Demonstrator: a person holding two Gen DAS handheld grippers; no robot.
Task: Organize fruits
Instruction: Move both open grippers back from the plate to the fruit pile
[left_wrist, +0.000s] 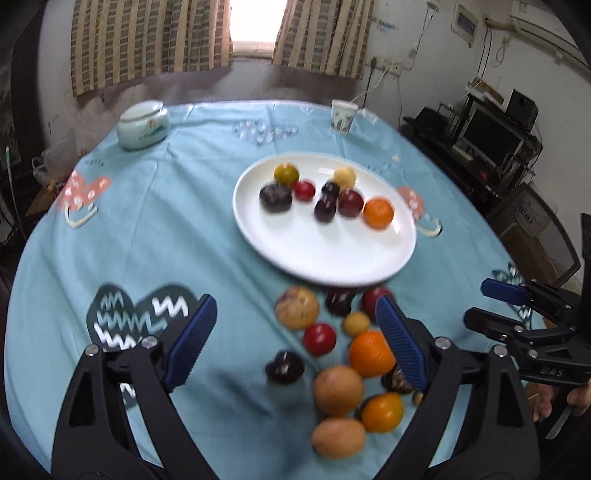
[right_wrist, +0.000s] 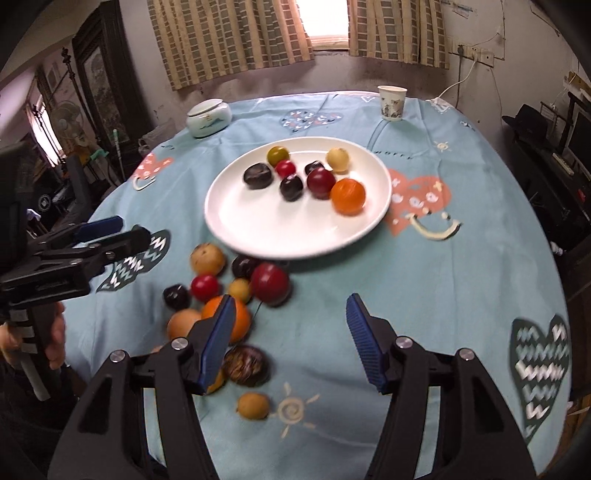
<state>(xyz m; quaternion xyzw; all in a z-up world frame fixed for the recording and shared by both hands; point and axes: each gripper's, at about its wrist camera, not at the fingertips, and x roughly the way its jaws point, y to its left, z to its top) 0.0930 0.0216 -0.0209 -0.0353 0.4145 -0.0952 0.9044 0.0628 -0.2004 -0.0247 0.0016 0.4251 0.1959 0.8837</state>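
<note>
A white plate (left_wrist: 332, 258) (right_wrist: 258, 229) sits mid-table with several fruits on it, among them an orange (left_wrist: 378, 213) (right_wrist: 348, 196) and dark plums. A loose pile of fruit lies on the cloth in front of the plate, including an orange (left_wrist: 369, 353) (right_wrist: 242, 317), a red plum (right_wrist: 270, 283) and a brown round fruit (left_wrist: 338, 389). My left gripper (left_wrist: 295, 339) is open and empty above the pile. My right gripper (right_wrist: 291, 325) is open and empty just right of the pile; it also shows in the left wrist view (left_wrist: 491, 299).
A round table with a light blue patterned cloth (right_wrist: 443, 295). A lidded ceramic jar (left_wrist: 143, 125) (right_wrist: 208, 118) stands at the back left, a paper cup (left_wrist: 344, 116) (right_wrist: 392, 102) at the back right. Chairs and shelves stand around the table.
</note>
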